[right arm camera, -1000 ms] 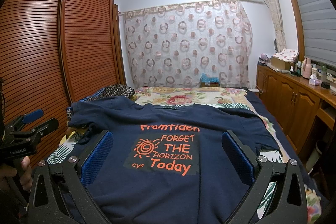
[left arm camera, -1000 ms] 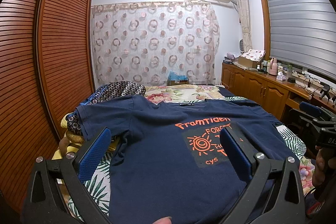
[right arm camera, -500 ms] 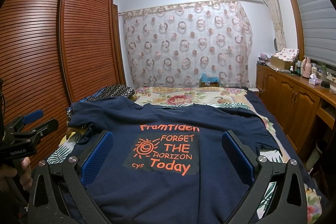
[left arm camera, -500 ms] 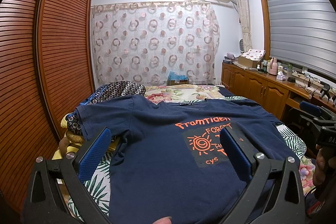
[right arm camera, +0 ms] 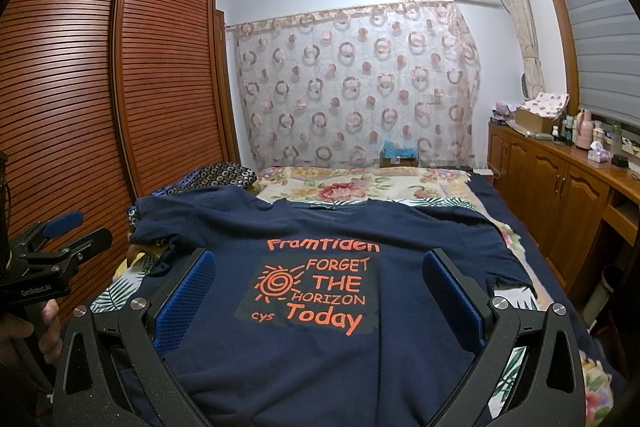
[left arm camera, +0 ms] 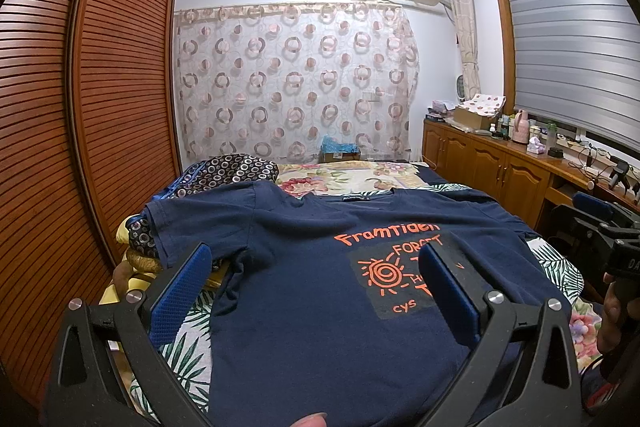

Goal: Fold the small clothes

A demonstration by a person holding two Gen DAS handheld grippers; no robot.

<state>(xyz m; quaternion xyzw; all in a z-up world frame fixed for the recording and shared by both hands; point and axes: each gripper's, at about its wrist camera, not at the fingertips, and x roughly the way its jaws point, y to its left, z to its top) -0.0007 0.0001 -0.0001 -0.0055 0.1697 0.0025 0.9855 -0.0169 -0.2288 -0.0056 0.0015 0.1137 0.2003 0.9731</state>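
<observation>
Where unobstructed (right wrist), T-shirt point(right arm camera: 320, 359) slogan

Left tongs point(left arm camera: 314, 277) and right tongs point(right arm camera: 318, 281) both gape wide, side by side

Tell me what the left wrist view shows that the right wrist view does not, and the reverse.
Only the left wrist view shows the right tongs at its right edge, and a fingertip at the bottom. Only the right wrist view shows the whole orange print, down to "Today", and the left tongs at its left edge. Both show the navy T-shirt spread flat on the bed, unfolded, with open tongs above it.
</observation>
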